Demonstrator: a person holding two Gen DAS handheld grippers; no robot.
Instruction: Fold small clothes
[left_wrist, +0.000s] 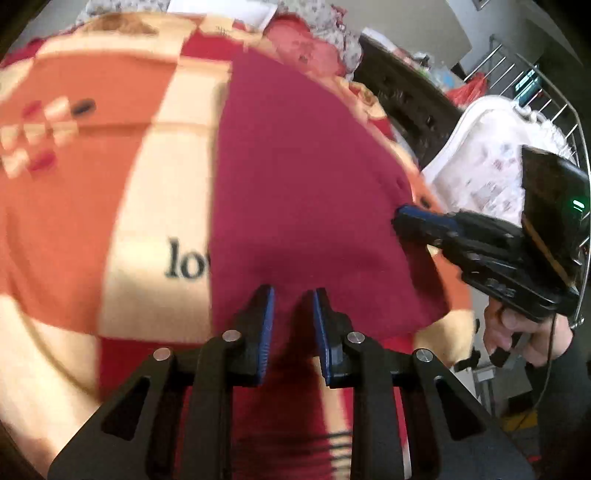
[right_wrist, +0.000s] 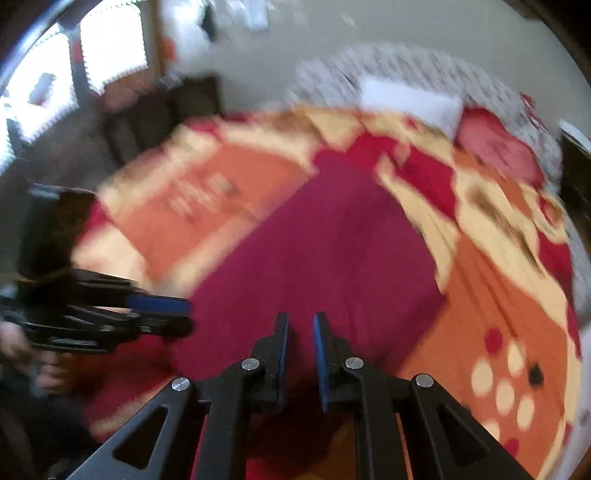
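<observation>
A magenta garment (left_wrist: 303, 177) lies spread on a red, orange and cream patterned blanket (left_wrist: 92, 177). My left gripper (left_wrist: 293, 295) is at its near edge, jaws closed on a fold of the cloth. In the left wrist view my right gripper (left_wrist: 400, 218) reaches in from the right onto the garment's right edge. In the right wrist view the garment (right_wrist: 332, 251) fills the middle, and my right gripper (right_wrist: 300, 317) is closed on its near edge. My left gripper (right_wrist: 184, 314) shows at the left, at the cloth's left edge. Both views are blurred.
A dark wooden bed frame (left_wrist: 406, 96) runs along the right. A white patterned cloth (left_wrist: 487, 162) hangs over a wire rack (left_wrist: 554, 96) at far right. A grey floral cloth (right_wrist: 406, 70) and a white item (right_wrist: 406, 99) lie at the blanket's far end.
</observation>
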